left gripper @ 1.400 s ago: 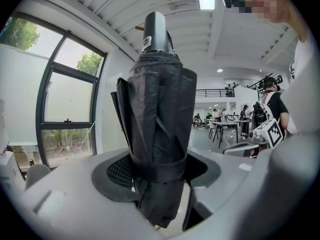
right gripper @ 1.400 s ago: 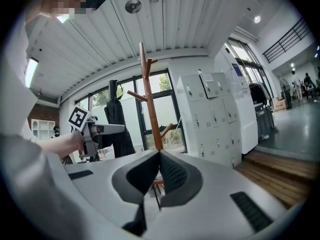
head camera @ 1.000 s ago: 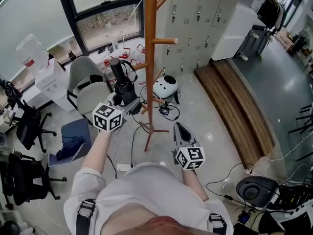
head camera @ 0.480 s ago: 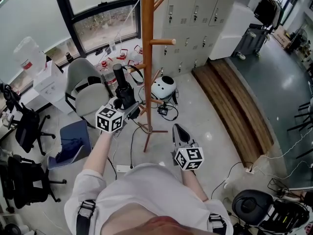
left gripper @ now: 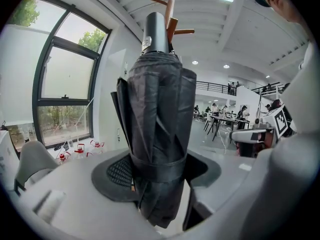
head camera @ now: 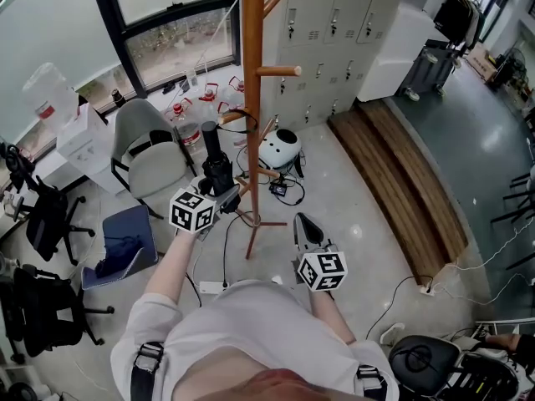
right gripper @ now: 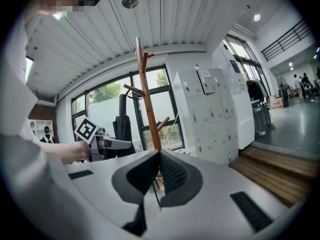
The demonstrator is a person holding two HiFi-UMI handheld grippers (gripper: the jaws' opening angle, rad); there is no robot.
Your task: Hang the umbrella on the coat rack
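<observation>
My left gripper is shut on a folded black umbrella, which stands upright just left of the wooden coat rack. In the left gripper view the umbrella fills the middle, clamped between the jaws, and the rack's top pegs show behind its handle end. A thin loop runs from the umbrella's top toward a lower peg; whether it sits on the peg I cannot tell. My right gripper is shut and holds nothing, lower and to the right of the rack. The right gripper view shows the coat rack and the umbrella ahead.
A grey chair stands left of the rack, a white helmet and cables lie at its foot. Grey lockers line the back wall and a wooden step runs on the right. Black office chairs are at far left.
My left gripper has carried the umbrella to the right, closer to the rack post. The right gripper has stayed about where it was.
</observation>
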